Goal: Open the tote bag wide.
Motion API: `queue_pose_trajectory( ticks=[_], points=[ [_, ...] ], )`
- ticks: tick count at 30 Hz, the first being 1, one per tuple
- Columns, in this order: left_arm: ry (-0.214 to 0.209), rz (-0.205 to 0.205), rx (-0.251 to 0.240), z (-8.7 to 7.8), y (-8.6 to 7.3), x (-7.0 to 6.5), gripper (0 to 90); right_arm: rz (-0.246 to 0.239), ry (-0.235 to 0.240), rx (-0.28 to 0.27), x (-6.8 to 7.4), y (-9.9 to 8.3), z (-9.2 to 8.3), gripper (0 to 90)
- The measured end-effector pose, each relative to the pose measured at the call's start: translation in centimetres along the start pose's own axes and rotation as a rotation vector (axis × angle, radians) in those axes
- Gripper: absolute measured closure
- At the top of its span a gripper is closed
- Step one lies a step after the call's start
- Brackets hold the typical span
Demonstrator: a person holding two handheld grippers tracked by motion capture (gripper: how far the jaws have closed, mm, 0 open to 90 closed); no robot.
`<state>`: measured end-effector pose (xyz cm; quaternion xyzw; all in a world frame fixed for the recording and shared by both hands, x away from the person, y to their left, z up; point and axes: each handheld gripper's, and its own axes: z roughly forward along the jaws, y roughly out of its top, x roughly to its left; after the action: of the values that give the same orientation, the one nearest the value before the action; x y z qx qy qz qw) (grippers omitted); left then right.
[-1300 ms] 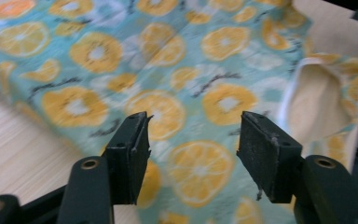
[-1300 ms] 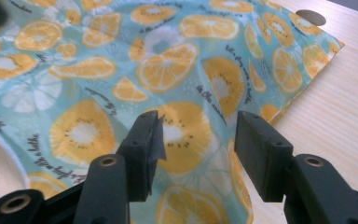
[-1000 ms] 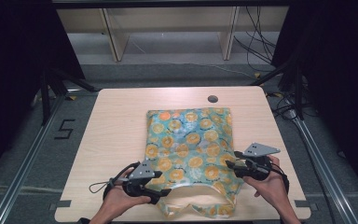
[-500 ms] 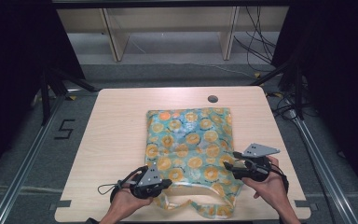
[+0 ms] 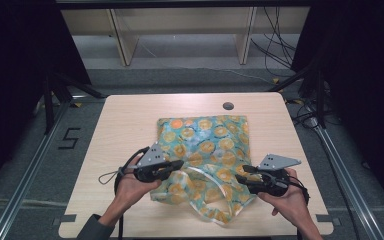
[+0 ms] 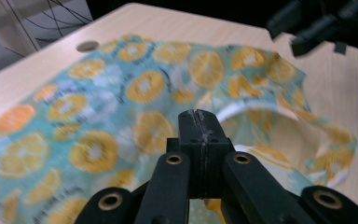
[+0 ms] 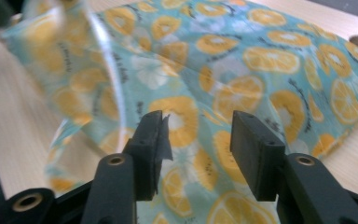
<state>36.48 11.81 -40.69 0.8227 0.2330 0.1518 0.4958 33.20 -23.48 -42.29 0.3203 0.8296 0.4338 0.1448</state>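
A teal cloth bag [image 5: 205, 145] printed with orange slices lies on the wooden table [image 5: 130, 120], its mouth toward the near edge. My left gripper [image 5: 177, 165] is shut on the bag's near-left rim and holds it raised, so the mouth gapes. In the left gripper view the jaws [image 6: 198, 116] are pressed together in front of the bag [image 6: 140, 84]. My right gripper [image 5: 240, 179] hovers at the near-right side of the bag. Its jaws [image 7: 196, 126] have just been closing but still stand apart. The bag fabric [image 7: 270, 60] lies under the gap, and the pads are not pressing on it.
A round cable hole [image 5: 228, 106] sits in the table just beyond the bag. Wooden shelving [image 5: 180, 30] stands behind the table, with black stands and cables on both sides. A floor mark [image 5: 69, 138] lies to the left.
The left gripper closed on the bag's near-left rim, then moved up and away from the table's near edge, lifting the rim. The right hand stayed in place.
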Motion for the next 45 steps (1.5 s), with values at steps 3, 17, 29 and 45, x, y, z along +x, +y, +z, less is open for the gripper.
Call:
queue_pose_trajectory(
  ticks=[3, 17, 29, 45],
  points=[
    [0.007, -0.023, -0.026, 0.4, 1.4, 1.2, 89.4, -0.012, 0.044, -0.033, 0.7, 0.8, -0.3, 65.2],
    [0.083, -0.119, -0.053, 3.4, 5.1, 6.7, 89.5, -0.149, 0.137, 0.038, 4.0, 2.2, 0.8, 86.4],
    [0.158, -0.209, -0.047, 5.6, 4.9, 11.1, 89.5, -0.190, 0.025, 0.184, 2.4, 1.2, 5.0, 87.0],
    [0.074, -0.254, 0.150, 7.6, -0.2, 11.9, 63.7, -0.098, -0.220, 0.184, -7.5, 5.8, 11.9, 89.0]
  ],
)
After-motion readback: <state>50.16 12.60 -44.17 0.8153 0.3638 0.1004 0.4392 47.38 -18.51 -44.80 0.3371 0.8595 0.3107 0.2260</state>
